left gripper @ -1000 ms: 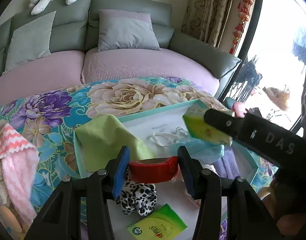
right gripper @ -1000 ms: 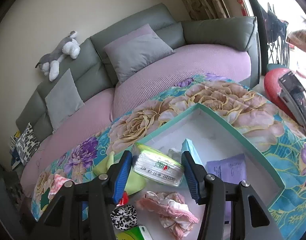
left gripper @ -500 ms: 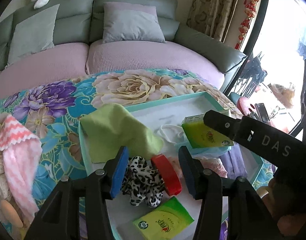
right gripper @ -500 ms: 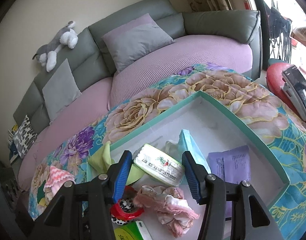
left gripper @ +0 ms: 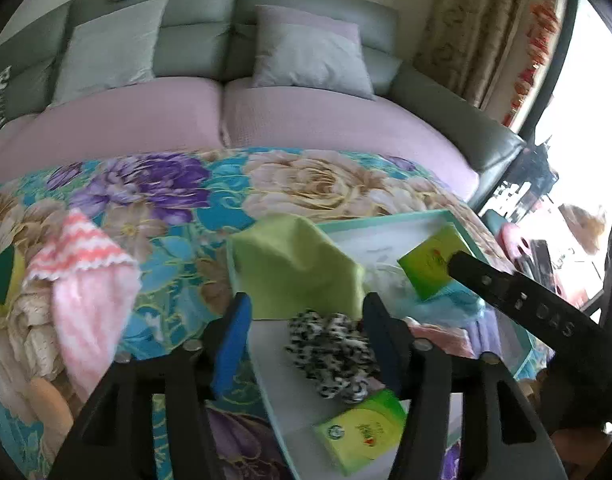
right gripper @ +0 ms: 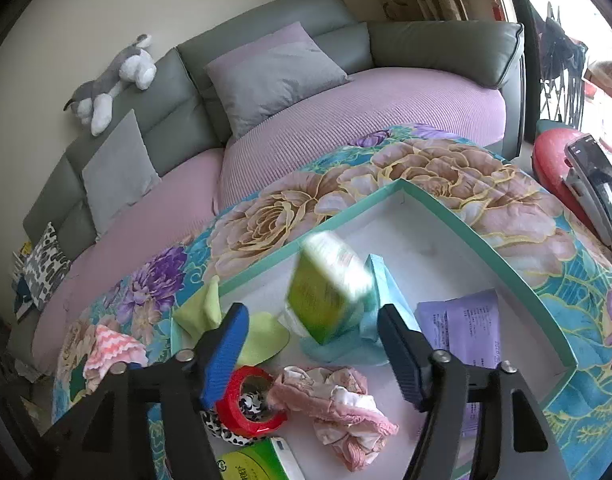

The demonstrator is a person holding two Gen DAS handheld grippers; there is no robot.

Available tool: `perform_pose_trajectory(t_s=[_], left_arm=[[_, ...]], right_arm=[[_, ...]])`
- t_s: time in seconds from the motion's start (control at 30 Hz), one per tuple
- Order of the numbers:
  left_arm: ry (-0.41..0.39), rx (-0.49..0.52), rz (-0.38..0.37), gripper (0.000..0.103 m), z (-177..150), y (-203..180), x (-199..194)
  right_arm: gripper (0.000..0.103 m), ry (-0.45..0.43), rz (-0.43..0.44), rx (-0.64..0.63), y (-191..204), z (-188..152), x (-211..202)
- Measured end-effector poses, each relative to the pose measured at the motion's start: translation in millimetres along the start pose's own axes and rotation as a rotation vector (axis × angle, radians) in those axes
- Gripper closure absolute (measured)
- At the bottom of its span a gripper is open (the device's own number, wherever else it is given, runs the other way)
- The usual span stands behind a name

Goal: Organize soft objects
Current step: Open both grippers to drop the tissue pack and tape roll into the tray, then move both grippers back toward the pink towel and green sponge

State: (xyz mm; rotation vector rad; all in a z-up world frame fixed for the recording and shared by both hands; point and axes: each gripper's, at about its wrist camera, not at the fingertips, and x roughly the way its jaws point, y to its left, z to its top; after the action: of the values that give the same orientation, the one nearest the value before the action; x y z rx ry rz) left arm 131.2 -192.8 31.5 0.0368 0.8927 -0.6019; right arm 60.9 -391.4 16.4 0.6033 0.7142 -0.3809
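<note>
Right wrist view: your right gripper [right gripper: 314, 352] is opening; the tissue pack [right gripper: 330, 288] it held a moment ago tumbles free, blurred, above the blue cloth [right gripper: 338, 348].
Tray [right gripper: 502, 256]: now takes that pack, so one more item is sorted.
Left gripper [left gripper: 306, 344]: jaws opening and empty; the red tape [right gripper: 250, 400] it carried lies in the tray by the leopard scrunchie [left gripper: 330, 352].
Left over: pink towel [left gripper: 86, 292] lies on the surface, outside the tray.
In your way: green cloth [left gripper: 298, 268] drapes over the tray rim.

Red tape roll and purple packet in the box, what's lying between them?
In the right wrist view, a crumpled pink cloth lies between the red tape roll and purple packet.
</note>
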Motion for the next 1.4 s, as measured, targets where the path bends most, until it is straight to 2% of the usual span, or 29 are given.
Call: perform_pose_trajectory(t_s=[0.1,0.33,0.47,0.57,0.8,1.17,1.3,1.4], left_arm=[[0.009,-0.037,0.025,0.041,1.0,11.8,1.4],[0.027,-0.094,0.092,0.040,0.6,32.5,5.1],[0.038,-0.130,0.145,0.025,-0.4,43.9,6.7],[0.049,-0.154,0.161,0.023,-1.1,51.0,8.8],[0.025,-0.165,0.233,0.005,-2.2,60.0,5.3],[-0.002,-0.198,0.276,0.005,0.4,78.2,-11.1],[-0.027,-0.208,0.323,0.005,2.9,93.6,-25.6],[-0.046,-0.227,0.368,0.005,4.5,110.8,-40.7]], right_arm=[[0.025,0.005,-0.003,-0.009,1.6,-0.4,1.3],[0.010,0.013,-0.019,-0.019,2.8,-1.3,3.9],[0.003,0.013,-0.026,-0.017,2.0,-1.6,5.0],[0.000,0.016,-0.030,-0.014,0.7,-1.9,6.4],[0.000,0.016,-0.045,-0.022,0.7,-3.1,8.1],[0.000,0.006,-0.061,-0.028,9.4,-4.9,7.4],[0.000,-0.031,-0.061,-0.076,29.2,-6.4,0.1],[0.000,-0.064,-0.026,-0.103,45.2,-8.4,-7.1]])
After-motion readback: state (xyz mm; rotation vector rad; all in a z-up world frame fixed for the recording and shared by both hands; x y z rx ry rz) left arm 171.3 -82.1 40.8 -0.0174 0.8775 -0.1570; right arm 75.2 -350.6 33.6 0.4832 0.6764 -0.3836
